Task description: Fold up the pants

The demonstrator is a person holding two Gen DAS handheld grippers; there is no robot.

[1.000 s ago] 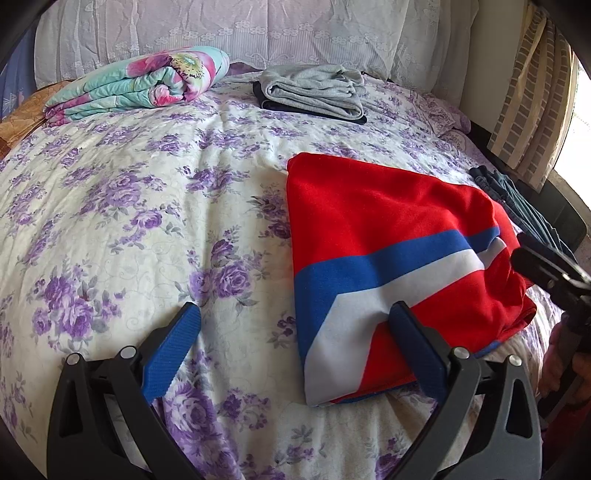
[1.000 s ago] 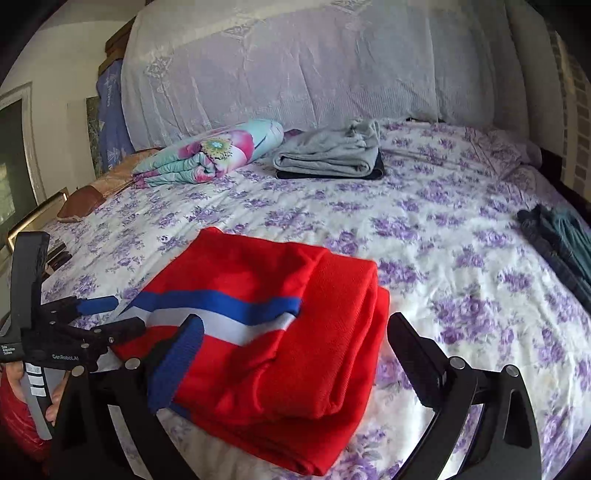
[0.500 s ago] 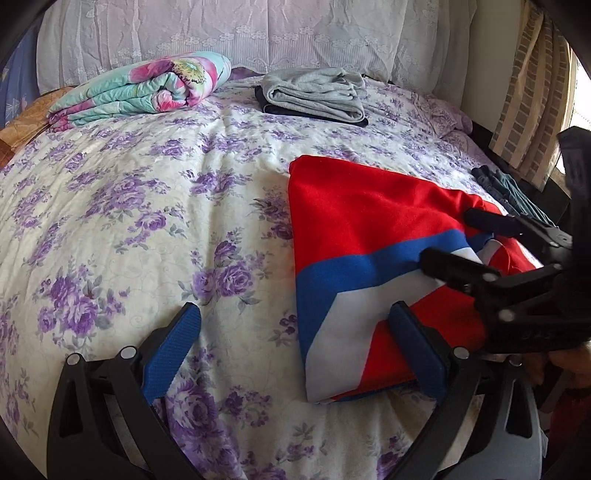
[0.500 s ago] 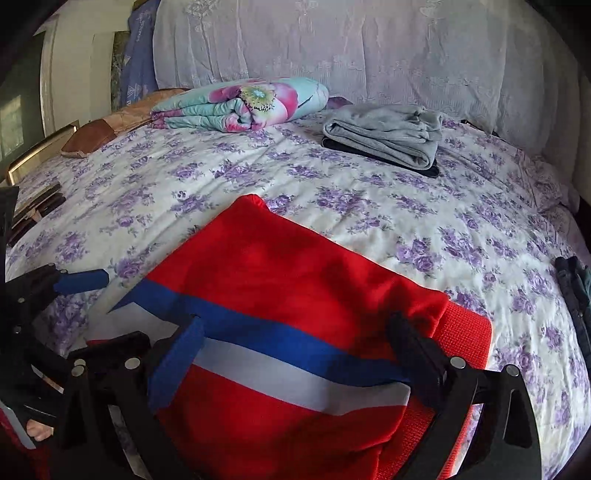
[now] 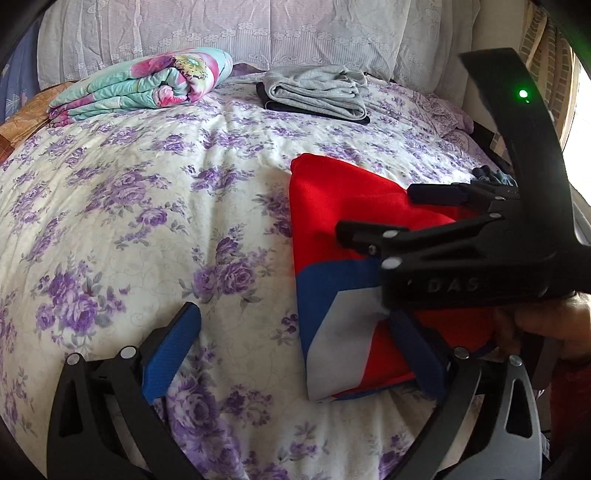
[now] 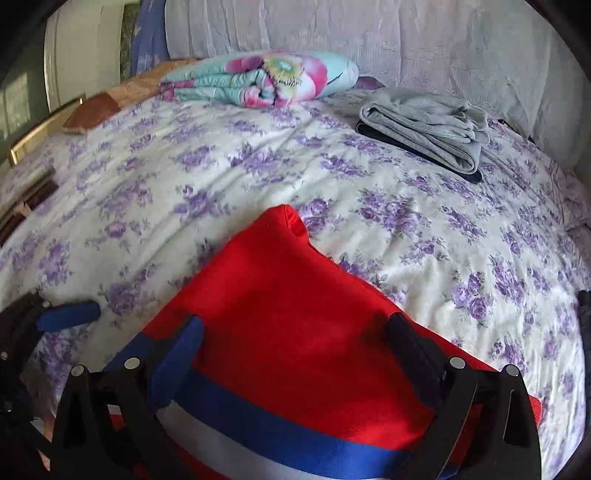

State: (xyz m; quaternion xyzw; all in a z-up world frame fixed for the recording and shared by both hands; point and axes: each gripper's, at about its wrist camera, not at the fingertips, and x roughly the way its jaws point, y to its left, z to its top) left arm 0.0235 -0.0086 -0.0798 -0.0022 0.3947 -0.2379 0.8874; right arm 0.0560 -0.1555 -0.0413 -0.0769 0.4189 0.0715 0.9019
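Folded red pants (image 5: 343, 206) w/ blue + white stripe lying flat on the bed (image 5: 129, 206), near-right part of the floral purple-on-cream bedspread in left wrist view. Same pants (image 6: 291, 314) filling near-centre of right wrist view, far corner poking up a bit.

Left gripper (image 5: 295, 347) low over near edge of bed, jaws wide open, nothing between them but bedspread + the near-left edge of the pants. Left blue pad over bare bedspread, right pad over the white stripe; can't tell if touching the cloth. Also visible at far left of right wrist view (image 6: 68, 315), blue fingertip just above bedspread.

Right gripper (image 6: 295, 354) right above the pants, jaws wide open, both pads over the fabric, not pinching anything. In left wrist view, same gripper (image 5: 376, 214) reaching in from the right across the red cloth, green LED lit on its body, a hand (image 5: 546, 325) holding the handle near right.

Far side of bed: rolled floral quilt (image 5: 147, 88) at far left, folded grey garment (image 5: 317, 90) on top of a dark one at far centre. Lacy pale headboard cover (image 5: 258, 33) behind. Dark clothes (image 5: 493, 175) at right edge of bed.
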